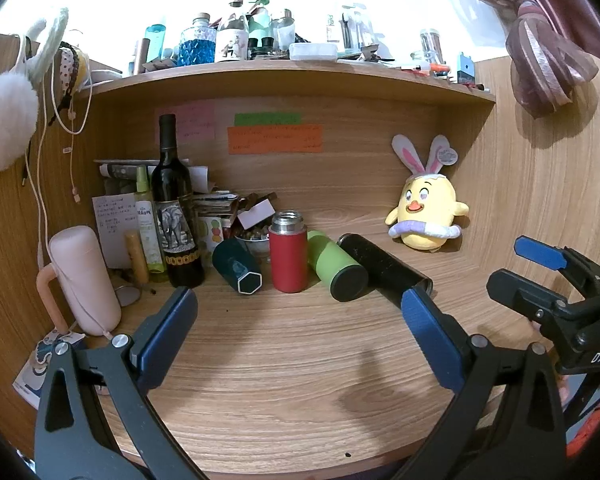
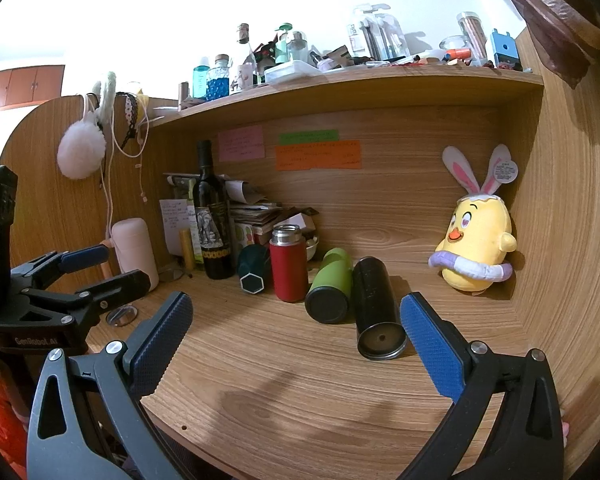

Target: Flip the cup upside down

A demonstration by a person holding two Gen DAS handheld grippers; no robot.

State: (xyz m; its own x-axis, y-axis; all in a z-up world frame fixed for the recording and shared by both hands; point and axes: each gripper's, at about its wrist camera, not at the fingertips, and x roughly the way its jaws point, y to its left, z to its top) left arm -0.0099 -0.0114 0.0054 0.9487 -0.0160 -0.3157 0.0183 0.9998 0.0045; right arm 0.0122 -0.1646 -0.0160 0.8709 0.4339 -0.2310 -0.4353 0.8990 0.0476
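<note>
Several cups sit on the wooden desk [image 1: 284, 360]. A red flask [image 1: 287, 254] [image 2: 287, 266] stands upright with its steel mouth open. A dark teal cup [image 1: 238, 266] [image 2: 253, 266], a green cup [image 1: 336, 266] [image 2: 329, 286] and a black cup [image 1: 384, 266] [image 2: 376, 308] lie on their sides. My left gripper [image 1: 300, 312] is open and empty, a little in front of the cups. My right gripper [image 2: 296, 316] is open and empty, with its right finger beside the black cup's base. Each gripper also shows in the other's view: the right one [image 1: 540, 276] and the left one [image 2: 96, 268].
A wine bottle [image 1: 176, 208], a pink jug [image 1: 86, 280], papers and small bottles crowd the back left. A yellow chick plush [image 1: 426, 216] sits at the back right. A cluttered shelf [image 1: 292, 76] runs overhead. Wooden walls close the desk on both sides.
</note>
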